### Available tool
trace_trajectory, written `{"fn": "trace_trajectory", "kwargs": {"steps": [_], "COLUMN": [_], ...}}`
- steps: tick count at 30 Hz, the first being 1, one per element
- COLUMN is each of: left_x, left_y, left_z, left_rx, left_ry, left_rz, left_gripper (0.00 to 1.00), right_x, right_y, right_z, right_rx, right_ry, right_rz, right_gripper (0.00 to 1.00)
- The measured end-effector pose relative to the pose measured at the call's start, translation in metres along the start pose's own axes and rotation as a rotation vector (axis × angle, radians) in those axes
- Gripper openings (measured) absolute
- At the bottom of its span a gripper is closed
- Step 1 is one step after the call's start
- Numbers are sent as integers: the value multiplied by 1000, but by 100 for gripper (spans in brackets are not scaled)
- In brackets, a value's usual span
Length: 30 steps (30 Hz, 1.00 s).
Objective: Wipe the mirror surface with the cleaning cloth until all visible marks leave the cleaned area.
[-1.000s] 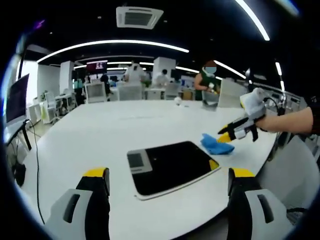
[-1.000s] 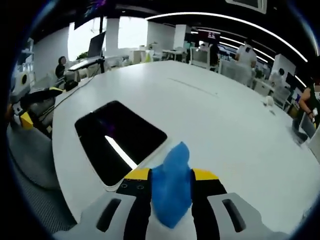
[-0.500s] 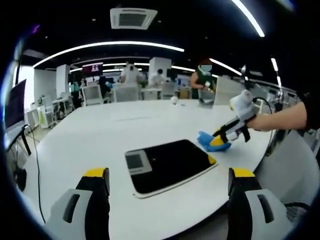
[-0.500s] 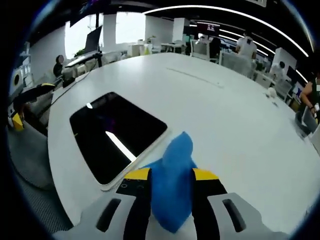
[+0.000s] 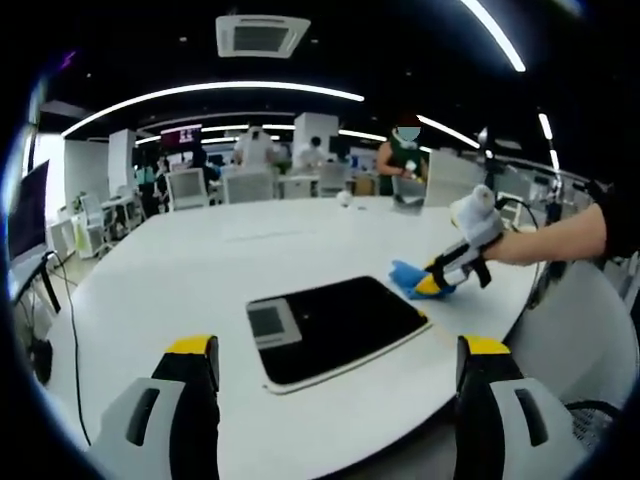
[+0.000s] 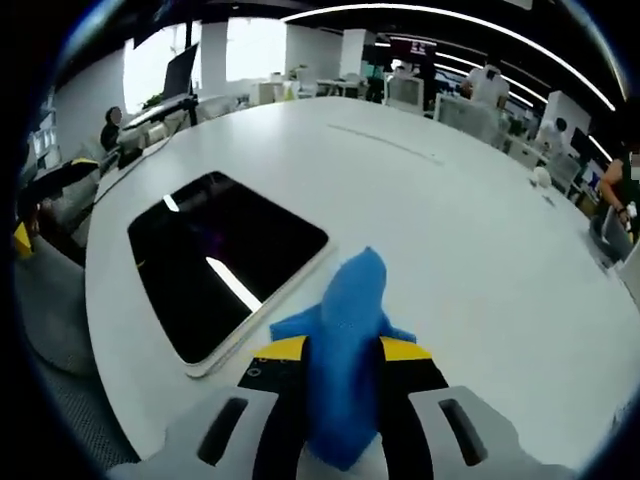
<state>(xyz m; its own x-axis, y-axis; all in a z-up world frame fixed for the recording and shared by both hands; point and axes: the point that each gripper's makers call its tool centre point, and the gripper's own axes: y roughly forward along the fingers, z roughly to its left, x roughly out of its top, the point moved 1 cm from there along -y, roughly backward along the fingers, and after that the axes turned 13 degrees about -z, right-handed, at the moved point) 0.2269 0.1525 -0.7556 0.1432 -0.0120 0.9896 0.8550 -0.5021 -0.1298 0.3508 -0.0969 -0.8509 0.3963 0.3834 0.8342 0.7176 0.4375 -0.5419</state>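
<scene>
Counter (image 5: 200, 270): large, white, round-edged; it carries the mirror and is the landmark for all positions below.
Mirror (image 5: 335, 325): flat, dark, rectangular panel with a pale rim, lying on the counter near its close edge. In the right gripper view the mirror (image 6: 220, 260) reflects a bright strip of ceiling light. A grey square patch shows at one corner in the left gripper view.
Cleaning cloth (image 6: 345, 345): blue, bunched, clamped between the right fingers. In the left gripper view the cleaning cloth (image 5: 408, 278) sits low over the counter, just beside the mirror's far corner; contact with the mirror cannot be told.
Right gripper (image 6: 340, 365): fingers clenched on the cleaning cloth, yellow tips on either side of it. In the left gripper view the right gripper (image 5: 440, 280) reaches in over the counter edge, held by a person's hand (image 5: 478, 215) in a white glove.
Left gripper (image 5: 340, 350): fingers released and set wide apart, grasping nothing, held short of the counter edge, with the mirror in line between them.
Background: desks, chairs and several people stand beyond the far side of the counter.
</scene>
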Motion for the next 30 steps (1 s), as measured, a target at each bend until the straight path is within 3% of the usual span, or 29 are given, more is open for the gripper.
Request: {"fn": "trace_trajectory", "kwargs": {"steps": [8,30], "left_x": [1,-1], "left_y": [-1,-2], "left_z": [1,-3], "left_rx": [1,-19], "left_ry": [9,-6], "left_rz": [-11,-2], "left_gripper": [99,99], "right_x": [-3,-4], "right_y": [-3,-3], "right_z": [-4,-6], "right_rx": [-29,-78], "right_ry": [-12,35], "right_rz": [-10,-22], "right_gripper": [7,3]}}
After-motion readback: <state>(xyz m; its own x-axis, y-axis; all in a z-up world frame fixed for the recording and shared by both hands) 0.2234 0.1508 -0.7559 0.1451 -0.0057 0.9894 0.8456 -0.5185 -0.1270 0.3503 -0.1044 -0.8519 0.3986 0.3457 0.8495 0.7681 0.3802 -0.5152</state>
